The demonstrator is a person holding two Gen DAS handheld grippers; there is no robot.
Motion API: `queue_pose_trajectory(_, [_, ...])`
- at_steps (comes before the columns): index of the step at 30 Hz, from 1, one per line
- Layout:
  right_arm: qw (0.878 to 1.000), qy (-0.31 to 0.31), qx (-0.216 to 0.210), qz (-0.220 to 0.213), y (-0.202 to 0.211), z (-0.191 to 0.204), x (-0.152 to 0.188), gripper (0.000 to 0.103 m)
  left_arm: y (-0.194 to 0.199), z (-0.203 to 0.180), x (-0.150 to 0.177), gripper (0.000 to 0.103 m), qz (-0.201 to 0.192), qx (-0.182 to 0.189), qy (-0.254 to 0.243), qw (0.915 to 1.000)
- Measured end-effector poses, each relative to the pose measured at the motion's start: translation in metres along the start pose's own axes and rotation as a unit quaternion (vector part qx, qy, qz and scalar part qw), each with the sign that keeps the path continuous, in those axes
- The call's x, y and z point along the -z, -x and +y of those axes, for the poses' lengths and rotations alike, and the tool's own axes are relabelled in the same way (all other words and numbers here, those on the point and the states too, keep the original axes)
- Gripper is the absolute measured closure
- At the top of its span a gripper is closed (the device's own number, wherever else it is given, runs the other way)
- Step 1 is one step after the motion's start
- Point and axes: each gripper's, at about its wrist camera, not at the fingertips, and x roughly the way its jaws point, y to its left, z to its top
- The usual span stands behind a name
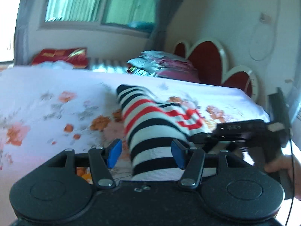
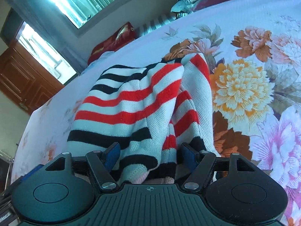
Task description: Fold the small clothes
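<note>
On the floral bedsheet (image 2: 244,86), a ribbed striped knit (image 2: 128,101) bunches.

Left hand-held gripper (image 1: 146,154), right hand-held gripper (image 2: 150,155): black bodies, blue pads (image 1: 115,153), silver screws.

We looked across a bed (image 1: 47,98) covered in a pale sheet printed with orange, pink and yellow flowers (image 2: 242,88). At its far end stood a white-edged headboard (image 1: 210,60) of red heart shapes against a cream wall (image 1: 225,15). A heap of folded bedding (image 1: 160,66) lay near it, with a radiator (image 1: 107,64) and a red cushion (image 1: 60,55) along the far side. Above these a wide window (image 1: 99,1) with pale curtains let in bright daylight, grey drapes (image 1: 165,9) hanging beside it. From the right wrist view we also saw a brown wooden door (image 2: 20,79)
</note>
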Motion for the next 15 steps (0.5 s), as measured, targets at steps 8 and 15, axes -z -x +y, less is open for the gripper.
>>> queue_pose_trajectory(8, [0.997, 0.066, 0.029, -0.029, 0.009, 0.022, 0.001, 0.078, -0.028, 0.003, -0.001, 0.047, 0.019, -0.005, 0.014, 0.9997])
queue_pose_trajectory(15, [0.987, 0.110, 0.072, -0.096, 0.048, 0.023, -0.001, 0.079, -0.038, -0.009, -0.005, 0.047, 0.015, 0.012, 0.006, 0.9998])
